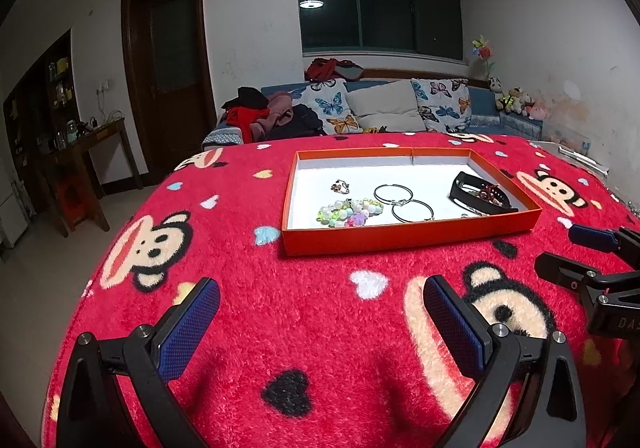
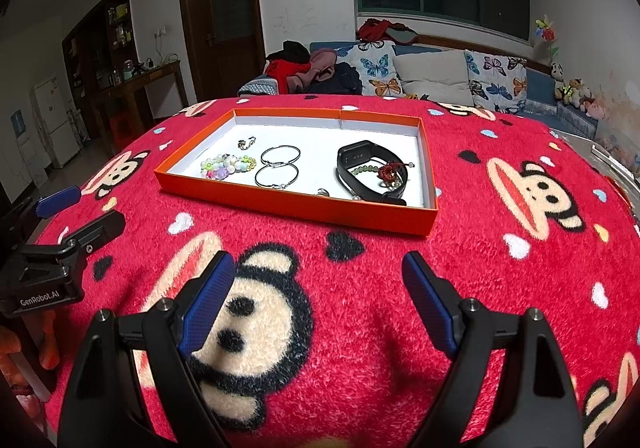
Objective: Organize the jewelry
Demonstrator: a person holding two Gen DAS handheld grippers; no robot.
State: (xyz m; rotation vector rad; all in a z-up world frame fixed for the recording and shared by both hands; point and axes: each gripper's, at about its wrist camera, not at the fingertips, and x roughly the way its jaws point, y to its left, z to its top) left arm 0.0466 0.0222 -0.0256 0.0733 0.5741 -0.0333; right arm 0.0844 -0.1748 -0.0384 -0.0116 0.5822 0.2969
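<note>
An orange tray (image 2: 296, 207) with a white floor sits on the red cartoon-monkey blanket (image 2: 360, 288), its long axis running left to right across the right wrist view and tipped slightly, the left end farther away. All the jewelry lies inside it. Toward 9 o'clock within the tray is a pastel bead bracelet (image 2: 226, 165), strung out roughly along the tray's long axis, with a small metal charm (image 2: 246, 143) just beyond it at about 11 o'clock. Near the tray's centre lie two thin hoop earrings (image 2: 278, 167), flat and touching, one behind the other along a line toward 12 o'clock. Toward 3 o'clock a black watch band (image 2: 370, 171) rests curled on its edge, its loop stretched toward the near right corner, and a red-and-green beaded piece (image 2: 390, 171) lies across it. A small silver item (image 2: 322, 191), too small to identify, sits by the near wall. The right gripper (image 2: 318, 288) hovers over the blanket at 6 o'clock from the tray, jaws spread wide and holding nothing. The left gripper (image 1: 320, 312) is likewise wide apart and empty, also short of the tray (image 1: 400, 236), pointing toward it.
</note>
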